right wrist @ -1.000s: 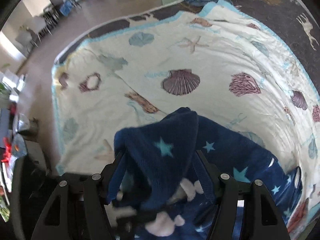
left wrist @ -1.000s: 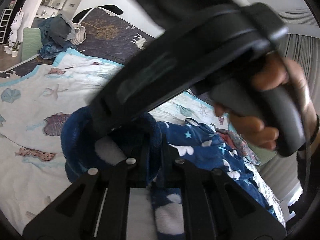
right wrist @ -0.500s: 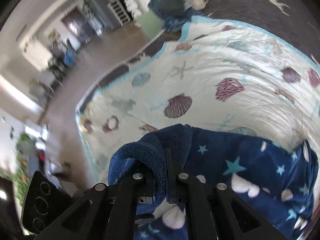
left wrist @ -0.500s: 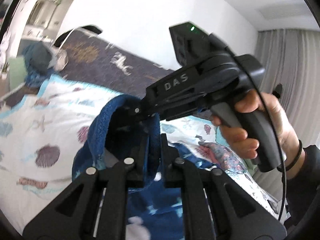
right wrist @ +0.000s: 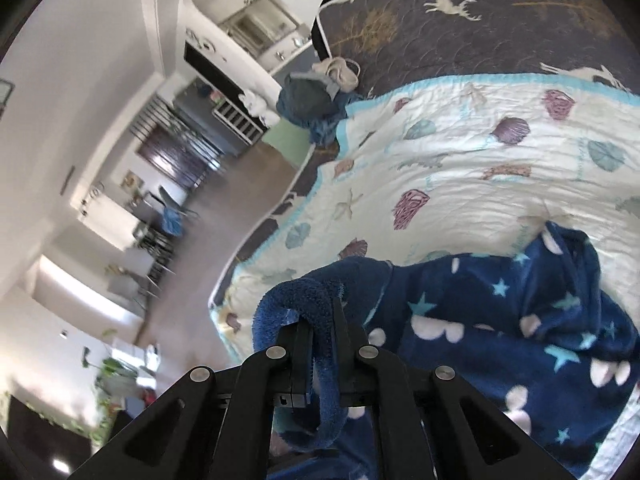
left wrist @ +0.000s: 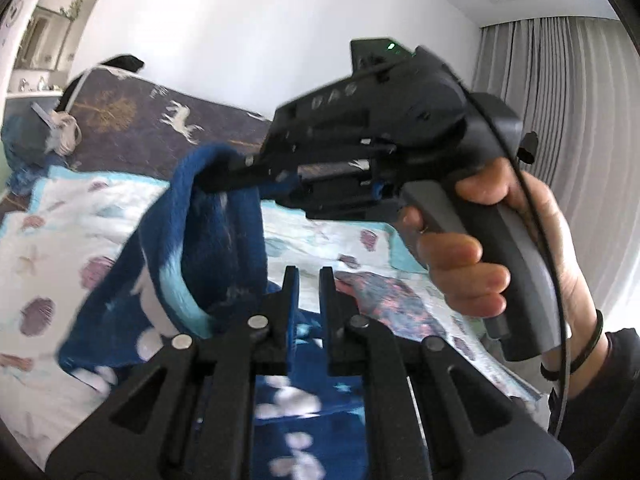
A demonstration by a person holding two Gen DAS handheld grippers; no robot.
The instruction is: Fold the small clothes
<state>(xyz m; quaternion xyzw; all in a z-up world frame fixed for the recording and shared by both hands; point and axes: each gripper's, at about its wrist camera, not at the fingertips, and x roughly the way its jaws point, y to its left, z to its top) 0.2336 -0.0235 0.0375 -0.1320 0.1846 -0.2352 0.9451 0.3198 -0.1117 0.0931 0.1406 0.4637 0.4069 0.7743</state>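
Since the earlier frames, both grippers have been raised from the quilt and the blue fleece garment has been lifted with them; the right jaws, loosely around the fabric a second ago, are now clamped on it.

Left wrist view: the left gripper (left wrist: 306, 280) is seen with its jaws drawn narrow, a small gap showing at the tips. Blue fabric lies against the left finger, but whether it is pinched cannot be told. The blue fleece garment (left wrist: 168, 280), patterned with white shapes and trimmed in light blue, hangs in the air above the middle of the seashell quilt (left wrist: 60, 220). Its upper fold is draped over the fingertips of the right gripper (left wrist: 240, 174), which crosses the upper centre of the view. The right gripper's handle is held by the right hand (left wrist: 492, 248), with a dark band at the wrist. Grey curtains (left wrist: 560, 100) are visible at the right edge.

Right wrist view: the right gripper (right wrist: 322, 332) is closed on a thick rolled edge of the blue fleece garment (right wrist: 500, 328), the fold arching over and between the fingers (right wrist: 302, 344). The remaining fabric trails down to the near right part of the seashell quilt (right wrist: 460, 168). A pile of clothes (right wrist: 316, 96) lies at the far left corner of the bed, on the dark deer-print cover (right wrist: 480, 32)
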